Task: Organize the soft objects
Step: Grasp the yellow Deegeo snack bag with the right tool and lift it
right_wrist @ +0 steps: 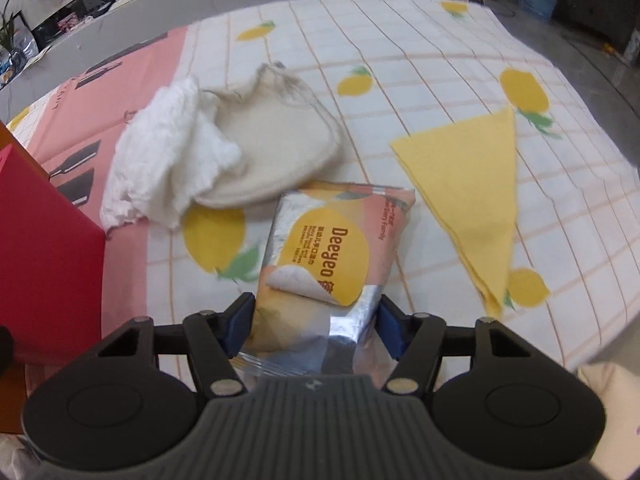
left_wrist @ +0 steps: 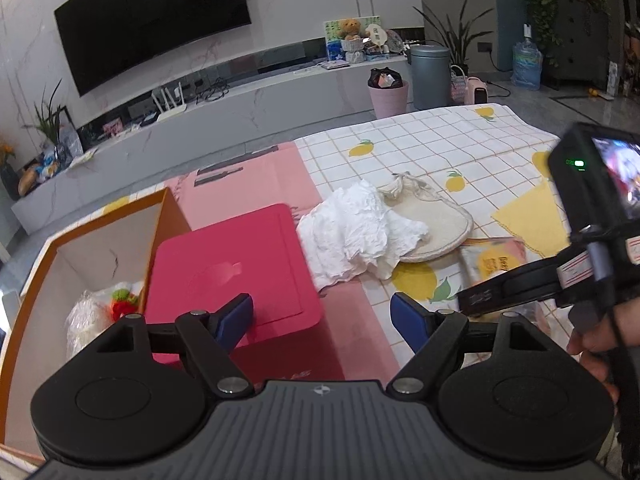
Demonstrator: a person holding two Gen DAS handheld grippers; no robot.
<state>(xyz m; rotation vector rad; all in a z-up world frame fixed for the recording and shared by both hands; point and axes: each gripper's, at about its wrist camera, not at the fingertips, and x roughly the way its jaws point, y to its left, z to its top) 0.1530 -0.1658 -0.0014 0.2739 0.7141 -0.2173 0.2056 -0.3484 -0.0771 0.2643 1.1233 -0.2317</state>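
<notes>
My right gripper (right_wrist: 316, 326) is shut on a soft pink-and-silver tissue pack (right_wrist: 332, 248) labelled Deeyeo, its near end between the blue pads. The pack also shows in the left wrist view (left_wrist: 494, 260). A crumpled white cloth (left_wrist: 352, 232) (right_wrist: 168, 160) lies partly over a beige drawstring pouch (left_wrist: 432, 224) (right_wrist: 276, 152). A folded yellow cloth (left_wrist: 532, 220) (right_wrist: 468, 184) lies to the right. My left gripper (left_wrist: 322, 316) is open and empty above the red lid (left_wrist: 232, 268). The right gripper (left_wrist: 520, 280) shows in the left wrist view.
An open orange box (left_wrist: 104, 248) at the left holds a knitted red-and-green item (left_wrist: 124, 300) and a white bag. The red lid (right_wrist: 40, 240) lies beside it. The lemon-print cloth (left_wrist: 440, 140) covers the table. A TV console and bins stand beyond.
</notes>
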